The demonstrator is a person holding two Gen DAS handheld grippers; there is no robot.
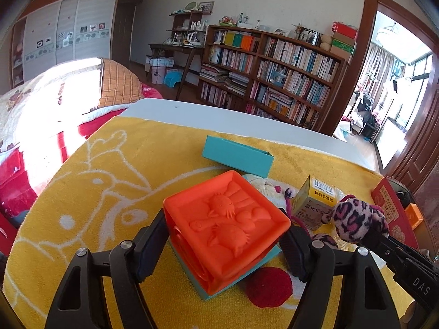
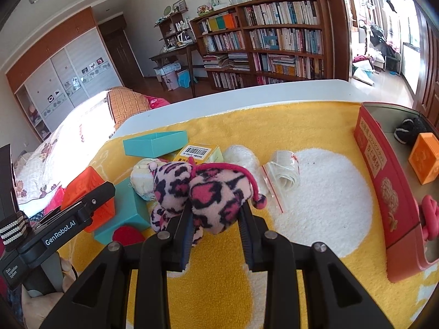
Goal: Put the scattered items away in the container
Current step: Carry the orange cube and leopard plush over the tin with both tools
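Towel (image 1: 82, 205): yellow terry cloth, looped and rough. Orange block (image 1: 227, 227): soft matt plastic with a moulded relief. Leopard toy (image 2: 203, 192): fuzzy plush. Teal box (image 2: 155, 144): matt card. Red tin (image 2: 384, 192): glossy printed wall, metal-grey inside. Bench (image 2: 247, 96): smooth white.

Left hand-held gripper (image 1: 227, 242) clamped on orange embossed block (image 1: 226, 229), over teal lid (image 1: 238, 159) and yellow towel (image 1: 109, 192); leopard plush (image 1: 356, 219) right.

Two orange blocks (image 2: 424, 157), two teal box halves (image 2: 155, 144), one leopard plush (image 2: 208, 192), one medicine box (image 1: 315, 204).
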